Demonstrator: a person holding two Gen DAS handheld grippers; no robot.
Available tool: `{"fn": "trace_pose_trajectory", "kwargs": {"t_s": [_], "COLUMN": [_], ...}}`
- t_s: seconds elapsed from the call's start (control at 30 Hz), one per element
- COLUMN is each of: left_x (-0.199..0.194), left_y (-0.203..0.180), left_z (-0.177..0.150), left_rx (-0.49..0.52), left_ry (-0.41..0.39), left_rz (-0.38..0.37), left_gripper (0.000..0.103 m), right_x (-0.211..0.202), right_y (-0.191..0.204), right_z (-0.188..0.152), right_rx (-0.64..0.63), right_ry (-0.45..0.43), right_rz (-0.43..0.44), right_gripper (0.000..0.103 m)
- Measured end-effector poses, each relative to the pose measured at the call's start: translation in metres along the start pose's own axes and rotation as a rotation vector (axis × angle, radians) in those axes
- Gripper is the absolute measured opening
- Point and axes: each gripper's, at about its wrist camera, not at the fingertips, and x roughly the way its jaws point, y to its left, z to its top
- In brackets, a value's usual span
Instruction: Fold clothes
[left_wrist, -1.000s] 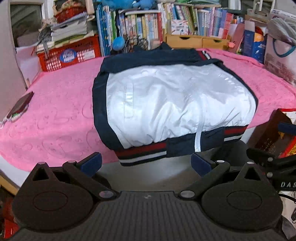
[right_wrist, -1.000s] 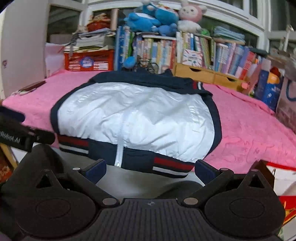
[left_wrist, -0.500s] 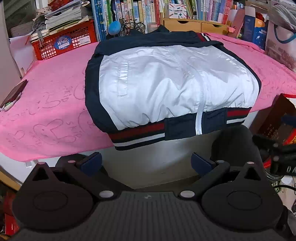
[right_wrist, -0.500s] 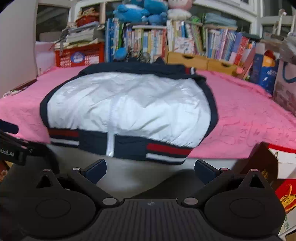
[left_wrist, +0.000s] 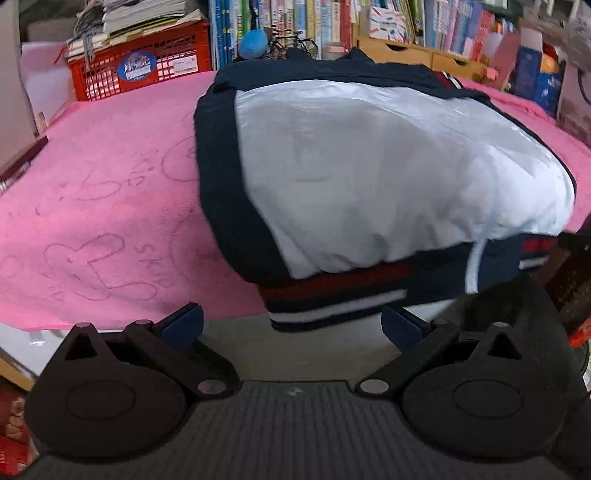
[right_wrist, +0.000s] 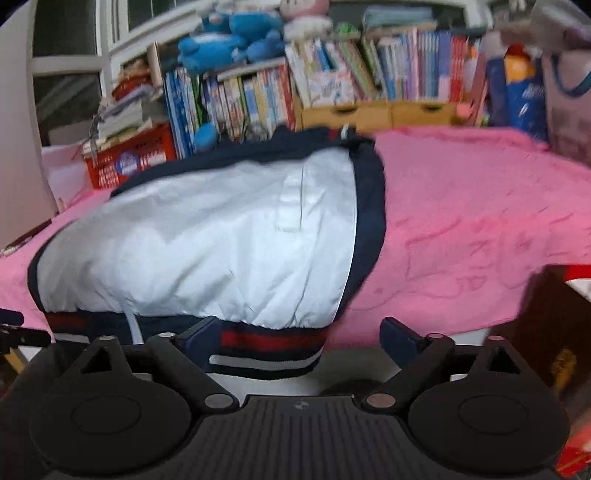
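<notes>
A white and navy jacket (left_wrist: 384, 177) with a red and white striped hem lies on a pink cloth (left_wrist: 103, 206), sleeves tucked in, its hem hanging over the near table edge. It also shows in the right wrist view (right_wrist: 207, 243). My left gripper (left_wrist: 291, 325) is open and empty, just in front of the hem's left corner. My right gripper (right_wrist: 299, 336) is open, its fingers astride the hem's right corner; I cannot tell whether they touch it.
A red crate (left_wrist: 140, 62), rows of books (right_wrist: 332, 81), wooden drawers (right_wrist: 380, 110) and plush toys (right_wrist: 229, 40) line the far edge. Bags (right_wrist: 565, 99) stand at the right. A dark box (left_wrist: 569, 280) sits beside the table's near right.
Both grippers have moved closer to the jacket's hem, the left toward its left corner and the right toward its right corner. The jacket has not moved.
</notes>
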Motion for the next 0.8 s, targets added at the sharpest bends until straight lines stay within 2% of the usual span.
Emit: {"fn": "trace_pose_trajectory", "kwargs": {"t_s": [0.2, 0.3, 0.4, 0.53, 0.57, 0.63, 0.67, 0.7, 0.73, 0.77, 0.8], "left_x": [0.023, 0.031, 0.038, 0.044, 0.046, 0.053, 0.056, 0.057, 0.054, 0.048, 0.037], "left_y": [0.013, 0.016, 0.018, 0.016, 0.016, 0.019, 0.019, 0.019, 0.018, 0.018, 0.019], "left_z": [0.009, 0.011, 0.012, 0.012, 0.011, 0.010, 0.010, 0.009, 0.009, 0.009, 0.011], "left_rx": [-0.034, -0.051, -0.075, -0.063, -0.063, -0.090, -0.111, -0.123, -0.117, -0.104, -0.087], "left_ry": [0.020, 0.036, 0.048, 0.047, 0.052, 0.077, 0.091, 0.107, 0.124, 0.143, 0.151], "left_rz": [-0.051, -0.105, -0.160, -0.186, -0.199, -0.248, -0.274, -0.284, -0.286, -0.286, -0.312], "left_gripper": [0.103, 0.103, 0.103, 0.101, 0.097, 0.090, 0.081, 0.065, 0.055, 0.037, 0.029], "right_x": [0.031, 0.039, 0.042, 0.047, 0.049, 0.054, 0.057, 0.059, 0.058, 0.055, 0.047], "right_y": [-0.004, 0.000, 0.003, -0.004, -0.006, -0.012, -0.013, -0.015, -0.016, -0.016, -0.014], "right_z": [-0.001, -0.001, 0.001, 0.005, 0.006, 0.007, 0.008, 0.009, 0.010, 0.012, 0.014], "right_rx": [0.008, 0.020, 0.009, 0.026, 0.037, 0.069, 0.091, 0.113, 0.131, 0.146, 0.144], "right_ry": [0.067, 0.091, 0.100, 0.101, 0.105, 0.124, 0.139, 0.153, 0.168, 0.183, 0.196], "right_rz": [0.083, 0.125, 0.150, 0.174, 0.184, 0.205, 0.213, 0.222, 0.232, 0.242, 0.248], "right_gripper": [0.092, 0.092, 0.091, 0.089, 0.085, 0.069, 0.054, 0.038, 0.029, 0.016, 0.012]}}
